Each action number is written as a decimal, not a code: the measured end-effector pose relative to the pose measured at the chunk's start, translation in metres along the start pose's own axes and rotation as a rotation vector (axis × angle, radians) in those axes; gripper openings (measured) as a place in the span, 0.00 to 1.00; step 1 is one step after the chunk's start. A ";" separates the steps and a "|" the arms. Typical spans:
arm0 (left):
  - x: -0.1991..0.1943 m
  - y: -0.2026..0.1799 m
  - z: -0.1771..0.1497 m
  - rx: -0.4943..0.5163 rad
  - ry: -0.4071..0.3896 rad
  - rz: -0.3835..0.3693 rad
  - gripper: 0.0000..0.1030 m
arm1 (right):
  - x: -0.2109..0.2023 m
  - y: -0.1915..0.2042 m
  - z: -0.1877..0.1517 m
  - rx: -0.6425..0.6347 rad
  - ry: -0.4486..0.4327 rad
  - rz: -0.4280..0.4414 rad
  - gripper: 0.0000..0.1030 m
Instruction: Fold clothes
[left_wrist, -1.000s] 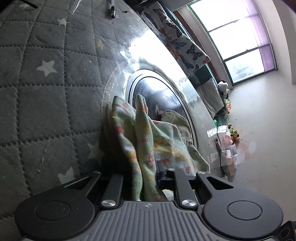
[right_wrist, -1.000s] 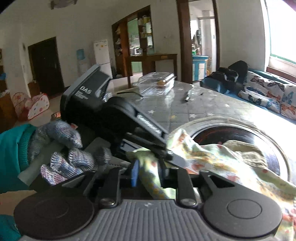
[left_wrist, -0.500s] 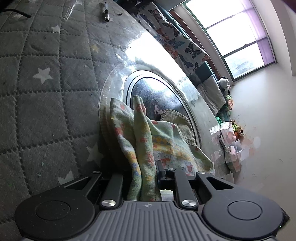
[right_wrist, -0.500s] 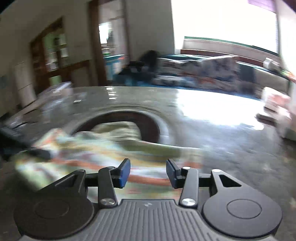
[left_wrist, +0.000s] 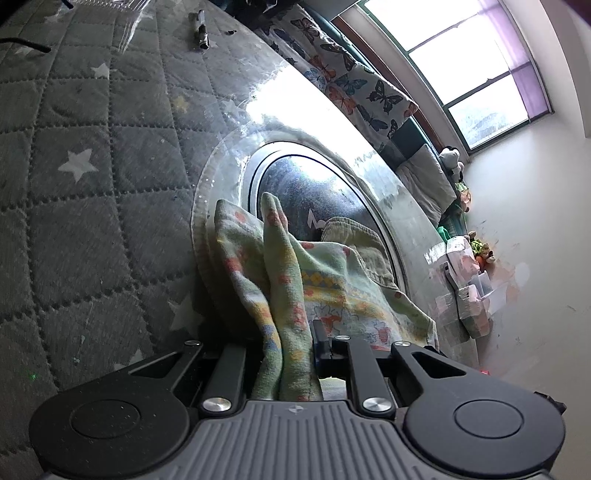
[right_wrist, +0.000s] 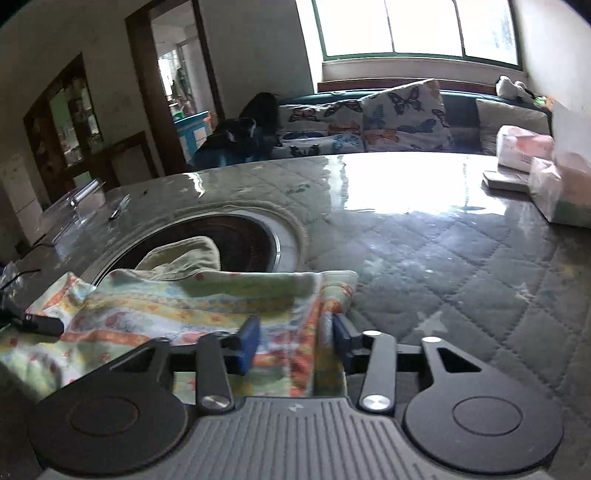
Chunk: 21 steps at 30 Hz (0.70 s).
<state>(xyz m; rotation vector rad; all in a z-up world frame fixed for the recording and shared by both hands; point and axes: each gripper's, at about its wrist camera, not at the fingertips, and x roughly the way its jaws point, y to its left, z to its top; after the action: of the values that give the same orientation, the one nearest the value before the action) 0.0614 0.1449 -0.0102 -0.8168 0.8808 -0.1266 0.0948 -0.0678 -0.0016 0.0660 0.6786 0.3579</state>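
Note:
A pastel patterned garment (left_wrist: 325, 280) lies on the quilted grey table cover (left_wrist: 92, 229), partly over a dark round recess (left_wrist: 306, 192). My left gripper (left_wrist: 288, 339) is shut on a bunched fold of it. An olive ribbed piece (left_wrist: 354, 236) rests behind, inside the recess. In the right wrist view the garment (right_wrist: 192, 306) spreads leftward to the left gripper's finger (right_wrist: 40, 323). My right gripper (right_wrist: 295, 339) sits low at the garment's right corner. Its jaws are closing, with the folded edge between the blue pads (right_wrist: 251, 343) but not pinched by both.
A pen (left_wrist: 199, 26) and a clear plastic box (right_wrist: 77, 195) lie at the table's far side. Tissue packs (right_wrist: 524, 147) stand at the right edge. A sofa with butterfly cushions (right_wrist: 399, 114) runs behind the table under the window.
My right gripper let go beside the left gripper, swung right along the garment's edge, and now sits at its right corner with narrower jaws. The left gripper kept its grip and place.

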 end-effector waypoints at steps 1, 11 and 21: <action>0.000 0.000 0.000 0.004 -0.001 0.001 0.16 | 0.000 0.002 0.000 -0.003 0.000 0.001 0.24; -0.009 -0.032 0.003 0.117 -0.041 -0.024 0.13 | -0.028 0.001 0.001 0.054 -0.069 0.005 0.08; 0.016 -0.118 -0.005 0.293 -0.003 -0.116 0.11 | -0.081 -0.034 0.009 0.070 -0.155 -0.110 0.08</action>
<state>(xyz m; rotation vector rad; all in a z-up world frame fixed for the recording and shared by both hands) 0.0946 0.0529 0.0581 -0.5931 0.7888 -0.3481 0.0522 -0.1268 0.0478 0.1216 0.5393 0.2207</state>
